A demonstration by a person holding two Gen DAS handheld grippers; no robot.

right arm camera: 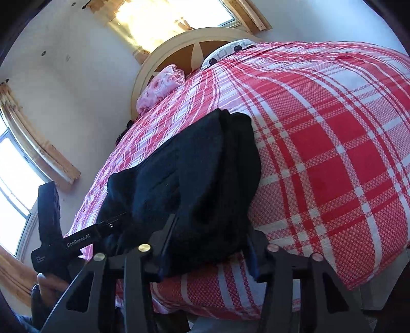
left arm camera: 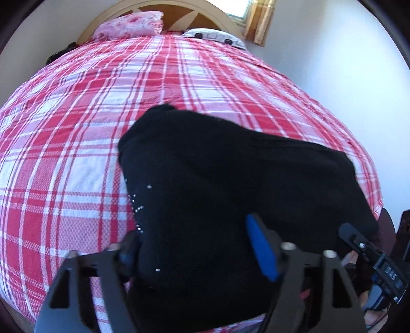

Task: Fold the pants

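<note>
The black pants (left arm camera: 230, 166) lie folded in a thick bundle near the foot of a bed with a red and white plaid cover (left arm camera: 77, 141). Small shiny studs dot the bundle's left side. In the left wrist view my left gripper (left arm camera: 192, 230) straddles the near end of the pants, and the fabric fills the gap between its blue pads (left arm camera: 261, 251). The right gripper (left arm camera: 358, 240) shows at the right edge. In the right wrist view my right gripper (right arm camera: 212, 230) clamps the near end of the pants (right arm camera: 192, 166), with fabric bunched between its fingers. The left gripper (right arm camera: 102, 226) grips the pants' left side.
A pink flowered pillow (left arm camera: 130, 25) and a white patterned pillow (left arm camera: 215, 37) lie against the curved wooden headboard (left arm camera: 179, 10). Windows with wooden frames (right arm camera: 166, 18) sit in the white walls. The bed's foot edge (right arm camera: 230, 289) is just below the pants. A hand (right arm camera: 51, 284) holds the left gripper.
</note>
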